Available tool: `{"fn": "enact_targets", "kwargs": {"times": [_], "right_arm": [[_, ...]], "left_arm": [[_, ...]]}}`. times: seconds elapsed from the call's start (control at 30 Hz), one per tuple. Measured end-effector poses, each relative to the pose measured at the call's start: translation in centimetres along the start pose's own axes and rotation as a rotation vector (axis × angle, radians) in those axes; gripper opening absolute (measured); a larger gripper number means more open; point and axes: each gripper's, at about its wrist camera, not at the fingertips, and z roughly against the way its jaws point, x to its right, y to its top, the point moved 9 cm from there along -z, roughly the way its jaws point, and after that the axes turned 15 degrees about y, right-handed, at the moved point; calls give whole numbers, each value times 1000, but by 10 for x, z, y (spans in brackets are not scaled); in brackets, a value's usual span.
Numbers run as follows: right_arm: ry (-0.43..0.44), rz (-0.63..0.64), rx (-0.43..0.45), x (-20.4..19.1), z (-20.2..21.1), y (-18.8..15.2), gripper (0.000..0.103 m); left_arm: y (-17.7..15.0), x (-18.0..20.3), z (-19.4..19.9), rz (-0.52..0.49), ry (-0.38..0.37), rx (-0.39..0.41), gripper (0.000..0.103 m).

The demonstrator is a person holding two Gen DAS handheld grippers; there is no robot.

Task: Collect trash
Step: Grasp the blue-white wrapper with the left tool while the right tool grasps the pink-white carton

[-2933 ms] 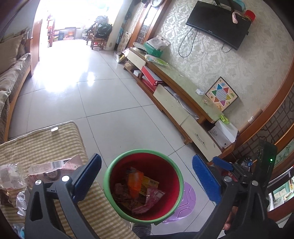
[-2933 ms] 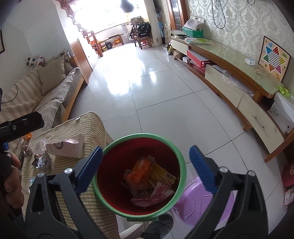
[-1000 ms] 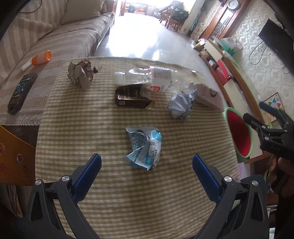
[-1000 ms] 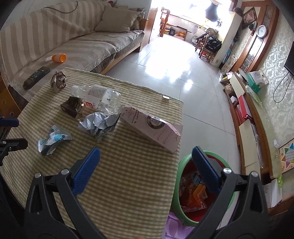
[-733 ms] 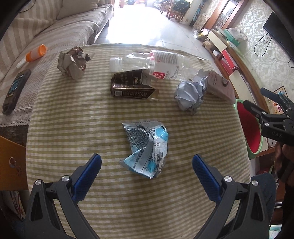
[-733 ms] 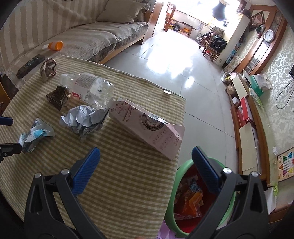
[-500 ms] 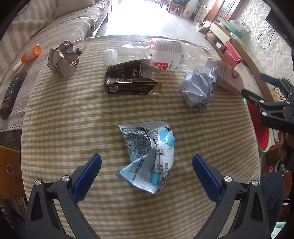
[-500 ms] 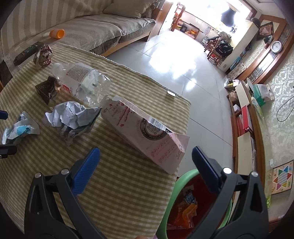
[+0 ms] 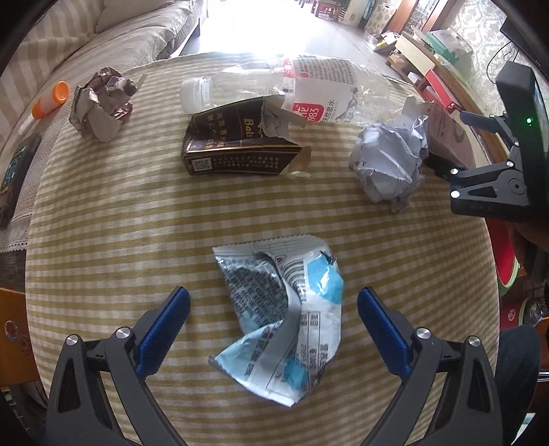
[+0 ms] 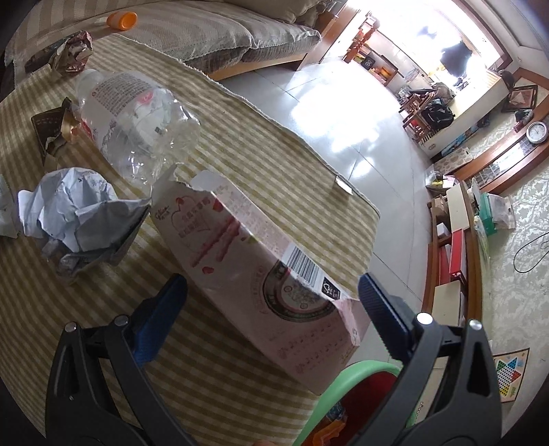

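My left gripper (image 9: pixel 272 322) is open, its blue pads on either side of a crumpled blue-and-white wrapper (image 9: pixel 284 319) on the striped tablecloth (image 9: pixel 120 219). My right gripper (image 10: pixel 272 308) is open around the near end of a torn pink carton (image 10: pixel 260 271) that lies at the table's edge; it also shows in the left wrist view (image 9: pixel 480 144). Beyond lie a crumpled grey paper ball (image 9: pixel 387 164), a torn brown box (image 9: pixel 236 147), a clear plastic bottle (image 9: pixel 291 89) and a crumpled brown wrapper (image 9: pixel 103 106). The green-rimmed red bin (image 10: pixel 346 408) stands just past the carton.
A striped sofa (image 10: pixel 219 31) stands behind the table with an orange-capped tube (image 9: pixel 48 101) and a dark remote (image 9: pixel 13 171) on it. Tiled floor (image 10: pixel 343 130) and a low TV cabinet (image 10: pixel 456 240) lie to the right.
Both grippers swung from over the bin to the table and came down closer: the left toward the blue-and-white wrapper, the right toward the pink carton. Both stay open.
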Motion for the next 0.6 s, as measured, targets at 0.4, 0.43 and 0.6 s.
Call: {"fn": "enact_targets", "kwargs": {"times": [0.4,0.43,0.6], "right_arm": [[41,-17,13,-3,3,-3,78],[45,-21,17,-3,4,-2,77],[44,-32,29,-1,16,-1,62]], "left_arm": [[11,-1,4,-4,22,2,45],[11,-1,4,-4,16,1,44],[6,-8,8,13,-11,9,35]]}}
